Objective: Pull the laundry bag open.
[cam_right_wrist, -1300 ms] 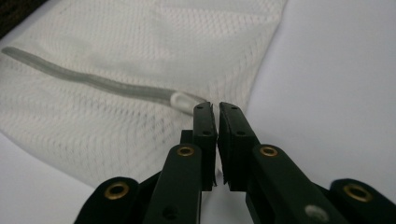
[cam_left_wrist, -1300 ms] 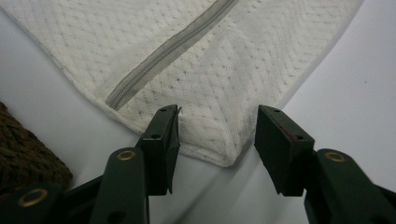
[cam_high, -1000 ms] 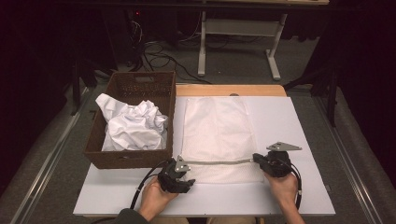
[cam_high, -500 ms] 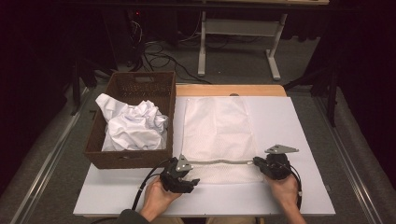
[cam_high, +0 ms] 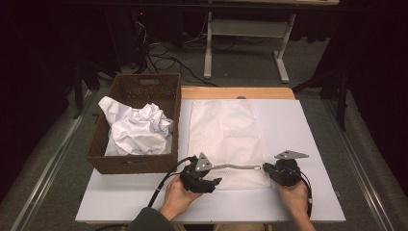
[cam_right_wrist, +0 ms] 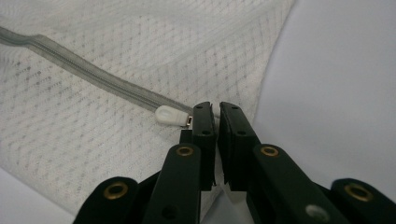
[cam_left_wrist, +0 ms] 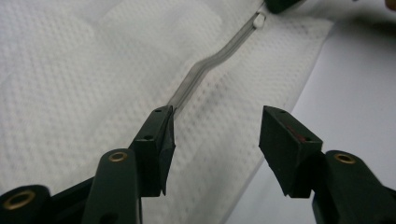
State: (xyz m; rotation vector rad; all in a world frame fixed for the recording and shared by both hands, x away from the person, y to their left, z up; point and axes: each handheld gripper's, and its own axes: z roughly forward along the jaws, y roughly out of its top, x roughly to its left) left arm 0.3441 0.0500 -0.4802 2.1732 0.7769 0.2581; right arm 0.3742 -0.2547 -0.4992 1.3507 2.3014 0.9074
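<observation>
A white mesh bag (cam_high: 226, 130) lies flat on the white table (cam_high: 308, 125), its grey zipper (cam_high: 235, 167) running along the near edge. My right gripper (cam_high: 267, 169) is shut on the zipper's pull tab, just behind the white slider (cam_right_wrist: 170, 115) in the right gripper view. My left gripper (cam_high: 211, 177) stands open at the zipper's left end. In the left gripper view the zipper tape (cam_left_wrist: 201, 74) runs up to the left pad (cam_left_wrist: 159, 135), while the right pad (cam_left_wrist: 287, 144) stands well clear over the bag's edge.
A brown wicker basket (cam_high: 144, 166) sits left of the bag and holds crumpled white cloth (cam_high: 137, 130). A wooden strip (cam_high: 231, 92) borders the table's far edge. Cables trail from both grippers toward the near edge.
My left gripper has shifted to the right and a little up, closer to the zipper's left end. The right gripper has stayed in place on the pull tab.
</observation>
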